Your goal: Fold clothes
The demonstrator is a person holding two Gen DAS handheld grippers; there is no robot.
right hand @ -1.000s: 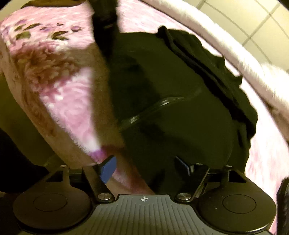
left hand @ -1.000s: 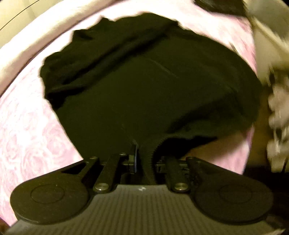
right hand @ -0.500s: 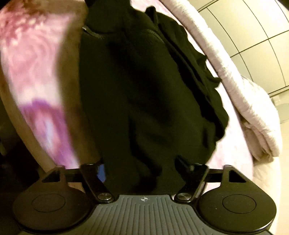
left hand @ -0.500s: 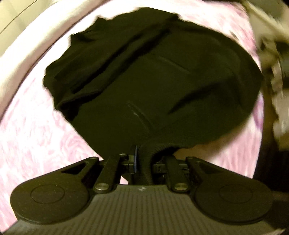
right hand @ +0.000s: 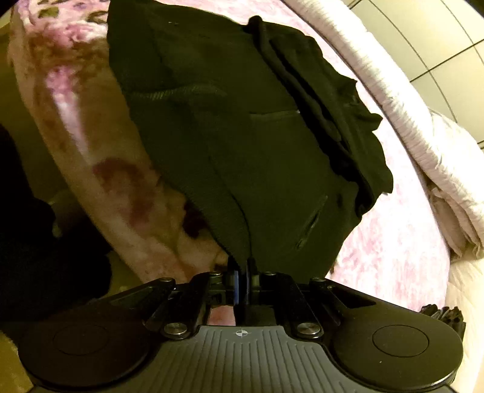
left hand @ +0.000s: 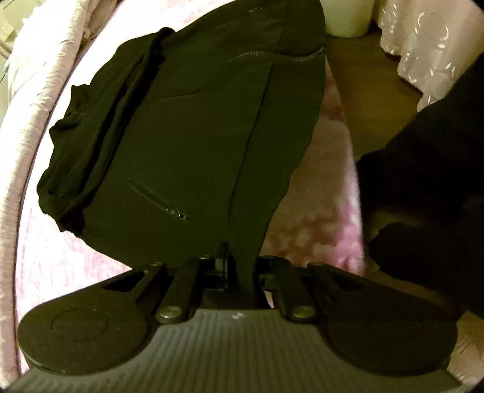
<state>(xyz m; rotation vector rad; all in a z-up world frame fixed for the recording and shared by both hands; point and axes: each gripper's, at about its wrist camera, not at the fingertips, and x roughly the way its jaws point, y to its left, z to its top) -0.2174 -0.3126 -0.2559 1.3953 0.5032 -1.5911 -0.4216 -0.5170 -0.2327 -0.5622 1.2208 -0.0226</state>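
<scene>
A black zip jacket (left hand: 193, 127) lies on a pink flowered blanket (left hand: 60, 266), its sleeves bunched along the far side. My left gripper (left hand: 240, 269) is shut on the jacket's near hem, the cloth running up from between the fingers. In the right wrist view the same jacket (right hand: 272, 145) hangs partly over the bed's edge. My right gripper (right hand: 242, 272) is shut on the ribbed hem corner, the blue pads pressed together on the cloth.
A pale rolled quilt (right hand: 423, 127) runs along the far side of the bed. A white container (left hand: 348, 18) and a lace cloth (left hand: 423, 45) stand beyond the bed on a wooden floor. Dark clothing of the person (left hand: 429, 187) fills the right.
My right gripper was open beside the hem and has closed on it. The jacket has been pulled straighter and flatter. My left gripper stays shut on the hem.
</scene>
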